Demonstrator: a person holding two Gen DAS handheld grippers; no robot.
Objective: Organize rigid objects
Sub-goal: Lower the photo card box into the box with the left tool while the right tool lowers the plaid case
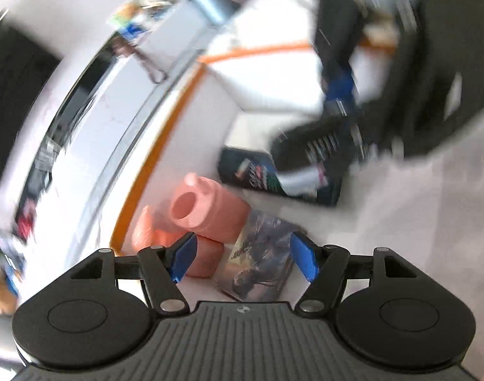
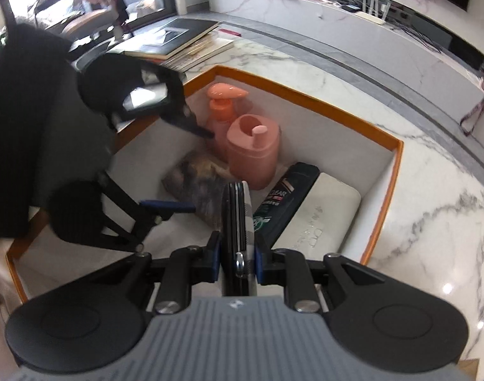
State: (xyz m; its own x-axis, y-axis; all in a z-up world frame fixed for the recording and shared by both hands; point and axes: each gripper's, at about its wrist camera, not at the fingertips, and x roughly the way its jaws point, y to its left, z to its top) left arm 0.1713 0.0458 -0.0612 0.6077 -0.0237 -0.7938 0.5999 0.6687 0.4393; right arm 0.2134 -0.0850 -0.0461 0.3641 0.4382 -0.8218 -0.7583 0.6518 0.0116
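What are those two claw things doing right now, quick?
Left gripper: open, holding nothing, above the box.
Right gripper: shut on a flat black case, held on edge.

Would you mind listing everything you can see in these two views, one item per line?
box: one, white inside with orange rim, on the marble surface
pump bottle: one, salmon pink, upright in the box's far corner
jug: one, salmon pink, upright beside the pump bottle
shampoo bottle: one, black, lying in the box
case: one, white, lying beside the shampoo bottle
pouch: one, brownish printed, lying in the box
books: a stack, dark cover on top, beyond the box
flat object: one, black and grey, clamped edge-up in the right gripper
left gripper: open, empty, above the pouch
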